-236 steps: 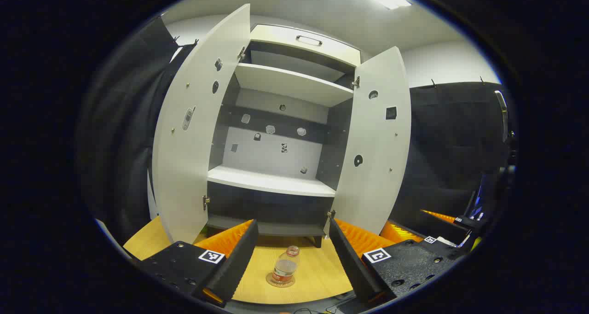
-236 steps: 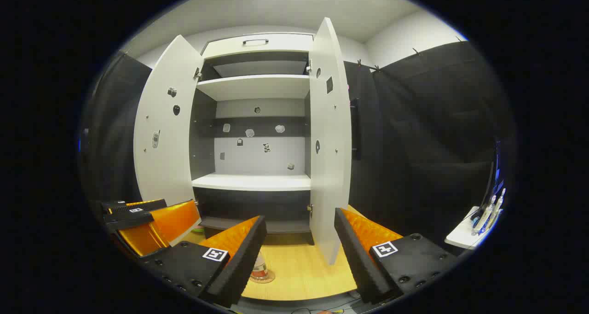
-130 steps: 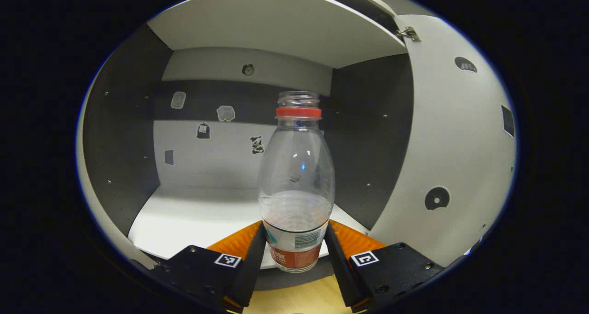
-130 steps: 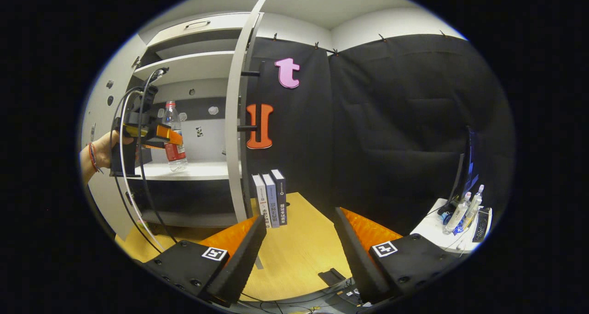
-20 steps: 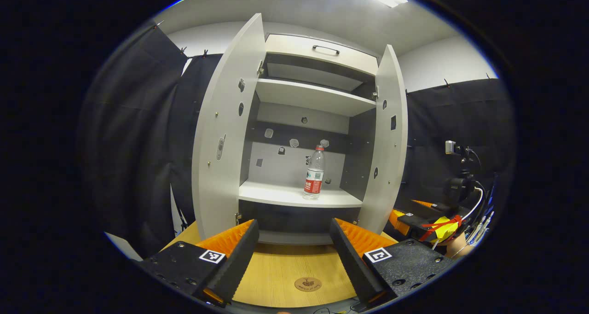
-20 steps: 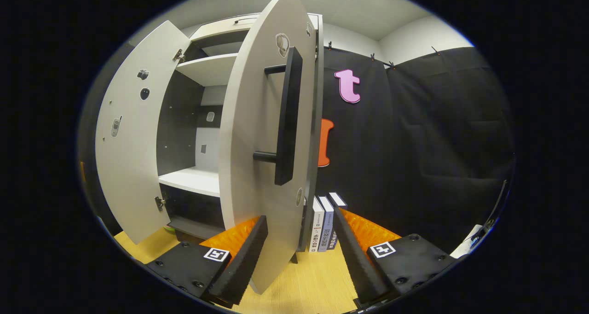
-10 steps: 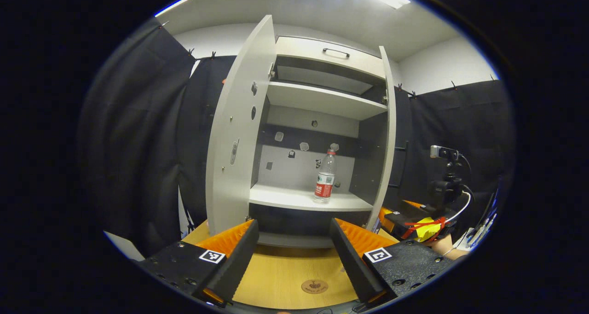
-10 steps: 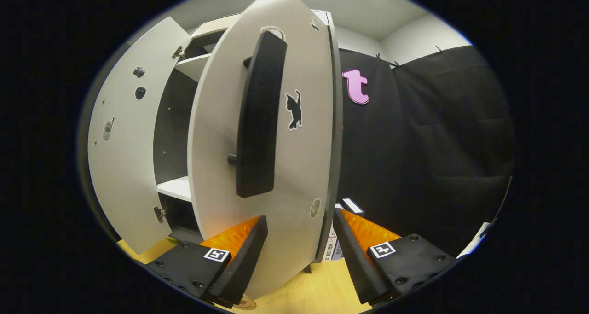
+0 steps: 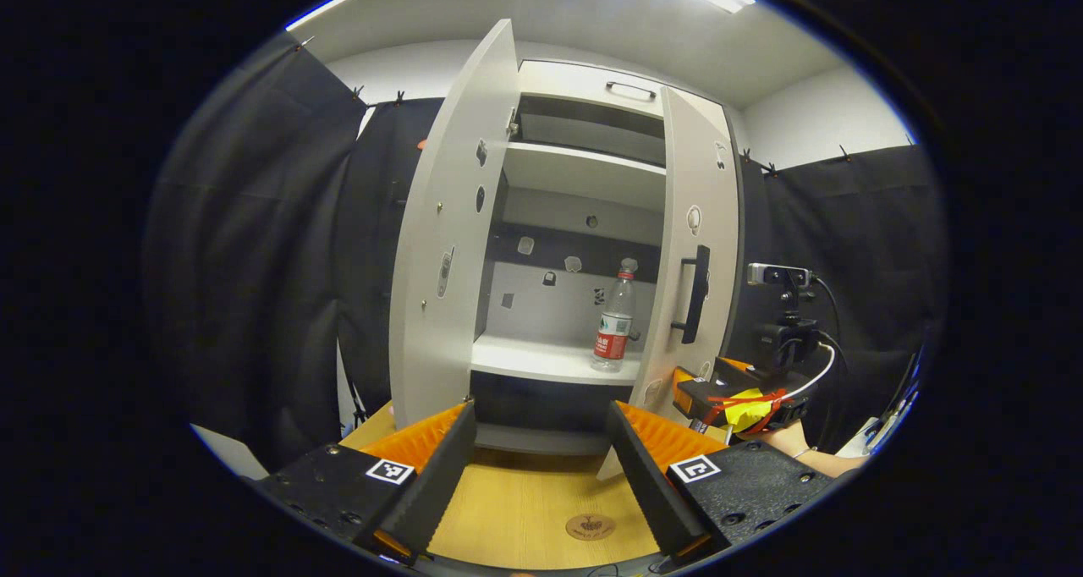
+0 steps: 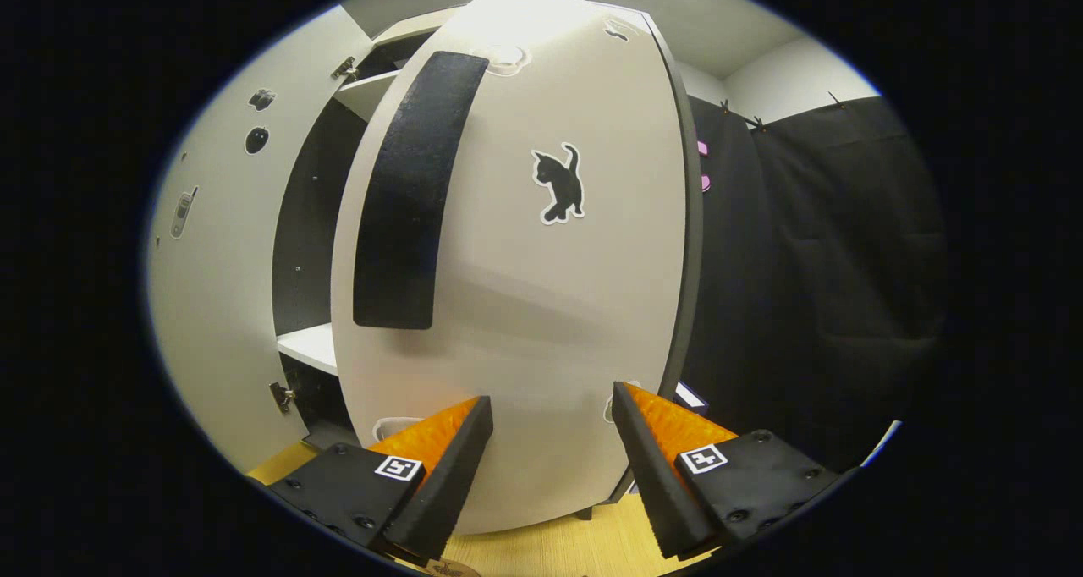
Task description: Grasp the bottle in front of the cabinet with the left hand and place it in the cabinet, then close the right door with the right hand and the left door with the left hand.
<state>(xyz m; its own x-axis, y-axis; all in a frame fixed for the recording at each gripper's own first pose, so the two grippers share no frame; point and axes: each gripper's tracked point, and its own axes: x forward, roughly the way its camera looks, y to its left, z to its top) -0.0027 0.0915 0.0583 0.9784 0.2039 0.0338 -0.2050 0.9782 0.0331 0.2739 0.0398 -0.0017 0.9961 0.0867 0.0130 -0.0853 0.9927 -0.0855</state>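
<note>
Both grippers are spread wide with nothing between their fingers: the left gripper (image 9: 535, 475) hangs in front of the white two-door cabinet (image 9: 584, 86), the right gripper (image 10: 550, 467) sits close against the white right door with a black bar handle (image 10: 525, 247). Inside the cabinet, the clear plastic bottle with a red label (image 9: 615, 319) stands upright on the white middle shelf (image 9: 541, 361). Compared with half a second ago, the right door has swung further toward the cabinet, while the white left door (image 9: 448, 247) remains wide open
</note>
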